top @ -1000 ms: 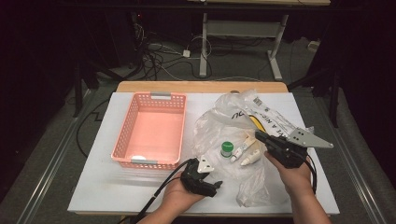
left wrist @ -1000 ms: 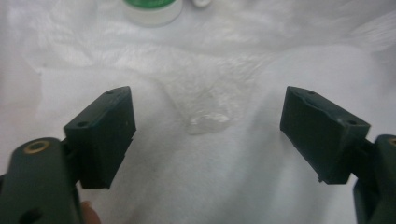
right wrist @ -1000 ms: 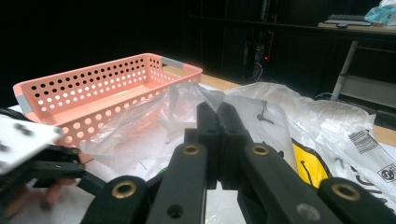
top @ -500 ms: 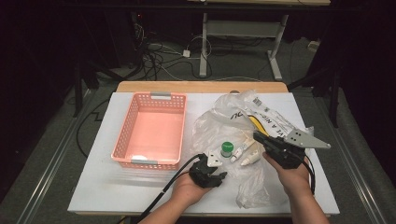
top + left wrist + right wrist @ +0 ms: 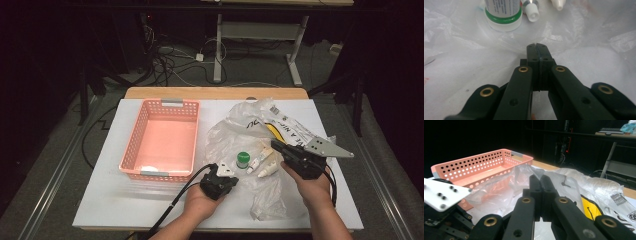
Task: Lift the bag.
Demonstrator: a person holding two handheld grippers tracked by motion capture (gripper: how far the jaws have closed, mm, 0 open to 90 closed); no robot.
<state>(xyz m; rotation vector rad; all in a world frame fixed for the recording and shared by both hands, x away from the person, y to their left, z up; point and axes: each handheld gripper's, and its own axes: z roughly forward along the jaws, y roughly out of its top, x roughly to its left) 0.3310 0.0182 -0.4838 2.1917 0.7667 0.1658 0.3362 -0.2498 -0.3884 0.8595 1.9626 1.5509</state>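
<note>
At a white counter (image 5: 125,210), a person works with a hand-held gripper in each hand over a crumpled clear plastic bag (image 5: 235,130) spread across the centre and right of the high view.

The left hand-held gripper (image 5: 226,171), low and centre in that view, has just been closing: a second ago its jaws stood apart, and now they meet. In the left gripper view the two black jaws press flat together at the centre of the frame, tips resting on the bag's film (image 5: 579,62). Whether a fold of plastic is pinched between them cannot be told.

The right hand-held gripper (image 5: 274,144), at the right of the high view, has its jaws together too. In the right gripper view the bag's film (image 5: 524,176) rises right at the tips, probably nipped there.

On the bag lie a green-capped bottle (image 5: 242,160) and two small white tubes (image 5: 261,165), between the two grippers. An empty pink basket (image 5: 160,142) sits to the left, apart from the bag.

With both sets of jaws shut at the plastic, the work appears to be gripping the bag at two points, likely to open or lift it.
</note>
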